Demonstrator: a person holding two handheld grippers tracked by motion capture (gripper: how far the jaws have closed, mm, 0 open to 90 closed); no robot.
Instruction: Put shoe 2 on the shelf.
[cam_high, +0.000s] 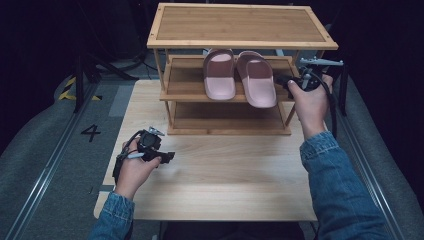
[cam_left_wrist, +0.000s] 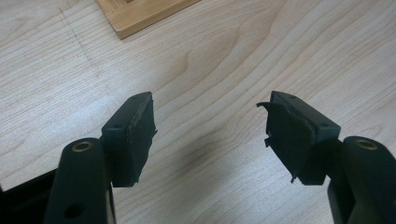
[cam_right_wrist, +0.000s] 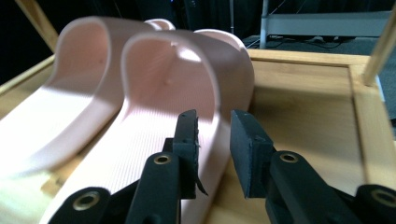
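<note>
High view: above the person's side, facing forward and down on the surface (cam_high: 220, 170) and rack (cam_high: 240, 30).
Left gripper view: close over the surface (cam_left_wrist: 224, 56), facing down.
Right gripper view: level, near the slippers (cam_right_wrist: 154, 102).
Shared: slippers (cam_high: 240, 75), surface.

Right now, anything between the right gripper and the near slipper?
Nothing visible. The right gripper is at the slipper's edge, which lies in the gap between the parted jaws, pads not pressing. The other slipper lies beyond it.
</note>
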